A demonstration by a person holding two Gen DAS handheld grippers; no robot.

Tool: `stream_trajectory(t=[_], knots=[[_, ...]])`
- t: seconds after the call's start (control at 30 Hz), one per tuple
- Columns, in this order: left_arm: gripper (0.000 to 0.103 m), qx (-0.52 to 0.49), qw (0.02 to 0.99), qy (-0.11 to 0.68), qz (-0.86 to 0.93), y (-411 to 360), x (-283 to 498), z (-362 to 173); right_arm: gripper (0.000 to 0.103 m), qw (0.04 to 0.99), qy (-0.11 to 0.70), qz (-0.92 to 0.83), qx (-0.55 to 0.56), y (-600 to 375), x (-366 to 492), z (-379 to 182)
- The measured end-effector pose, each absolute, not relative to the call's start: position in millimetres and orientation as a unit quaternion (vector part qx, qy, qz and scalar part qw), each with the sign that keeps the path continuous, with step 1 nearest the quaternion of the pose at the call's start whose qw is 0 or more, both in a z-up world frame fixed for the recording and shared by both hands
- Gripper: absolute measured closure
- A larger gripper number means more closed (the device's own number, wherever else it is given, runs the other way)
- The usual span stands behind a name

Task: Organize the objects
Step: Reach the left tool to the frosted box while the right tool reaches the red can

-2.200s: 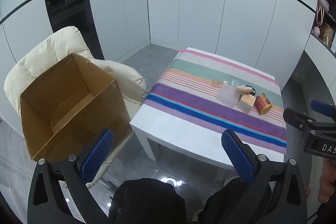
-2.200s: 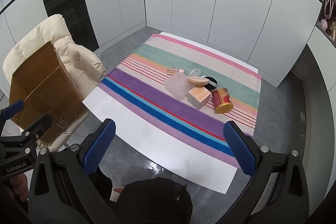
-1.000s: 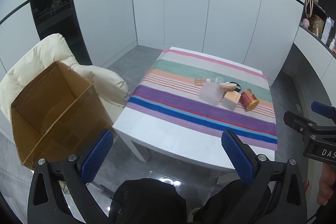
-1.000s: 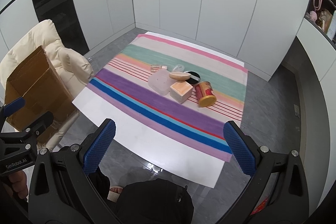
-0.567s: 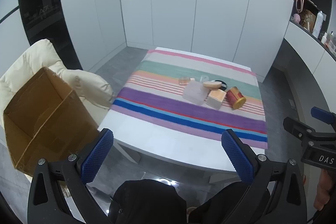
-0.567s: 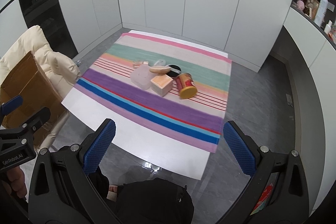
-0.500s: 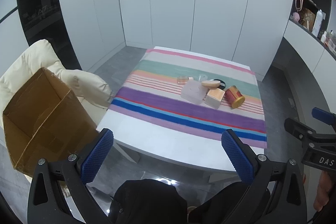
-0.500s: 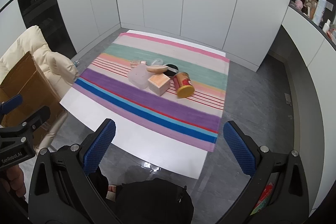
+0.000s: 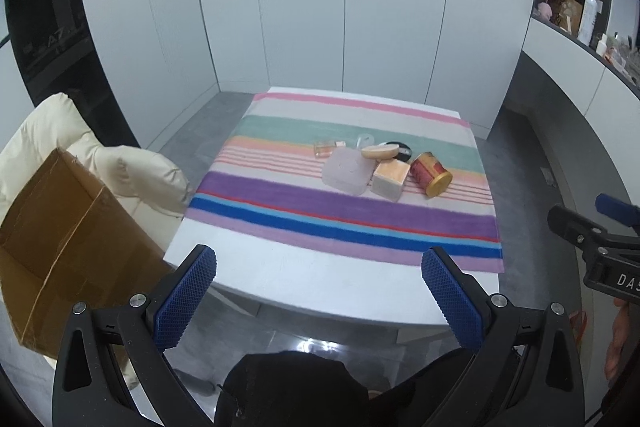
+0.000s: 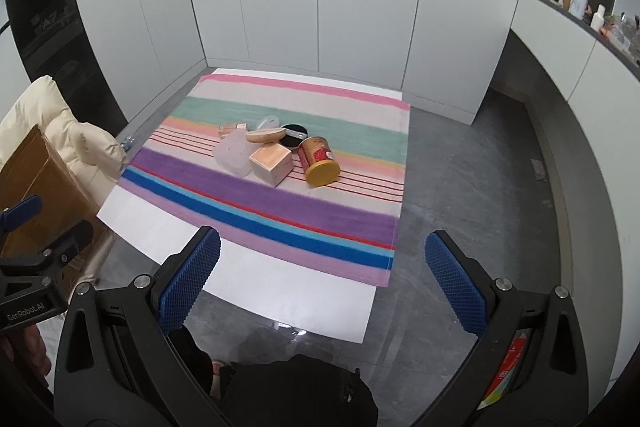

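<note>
Two grippers are in my views, and both have the jaws spread wide with nothing between them. At far left I see a cardboard box (image 9: 60, 239), standing open on a cream padded chair (image 9: 132, 171) beside the left edge of the tabletop (image 9: 320, 283). My left gripper (image 9: 320, 291) hangs in front of the near edge of the tabletop, well apart from the objects. A striped cloth (image 9: 340, 211) covers most of the tabletop, except a white band along the near edge. The objects make one tight group on the cloth, toward the far right part. From left to right I see a small clear bottle (image 9: 325, 148) lying down, a frosted plastic container (image 9: 347, 172), a tan oval piece (image 9: 380, 151) that leans on a black round object (image 10: 295, 134), then a pink-topped box (image 9: 391, 179) touching the container, and a red can (image 9: 431, 174) with a yellow lid, lying on its side. My right gripper (image 10: 323, 275) hangs above the near right corner of the tabletop.
</note>
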State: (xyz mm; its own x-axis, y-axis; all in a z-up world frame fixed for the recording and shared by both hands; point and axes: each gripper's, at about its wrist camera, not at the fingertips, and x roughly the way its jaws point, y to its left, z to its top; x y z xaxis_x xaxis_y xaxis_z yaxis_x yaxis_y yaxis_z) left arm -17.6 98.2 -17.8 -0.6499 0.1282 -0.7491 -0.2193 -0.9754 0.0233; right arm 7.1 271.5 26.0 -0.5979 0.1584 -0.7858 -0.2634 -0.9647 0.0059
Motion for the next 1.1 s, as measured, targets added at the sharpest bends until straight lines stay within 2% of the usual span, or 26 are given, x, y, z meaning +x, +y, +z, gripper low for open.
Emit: stream_trajectory(t=[0.43, 0.87, 1.1], knots=[[0.0, -0.45, 0.112, 0.082, 0.882, 118.3, -77.3, -44.6, 0.0, 0.1, 0.081, 0.875, -0.467, 284.1, -37.4, -5.9], [0.0, -0.493, 0.151, 0.085, 0.853, 141.1, -150.3, -94.1, 0.0, 0.096, 0.07, 0.854, -0.506, 295.0, -107.0, -66.2], [0.0, -0.515, 0.157, 0.083, 0.839, 150.2, -189.5, -139.2, 0.002, 0.103, 0.072, 0.842, -0.525, 308.2, -140.5, -104.1]])
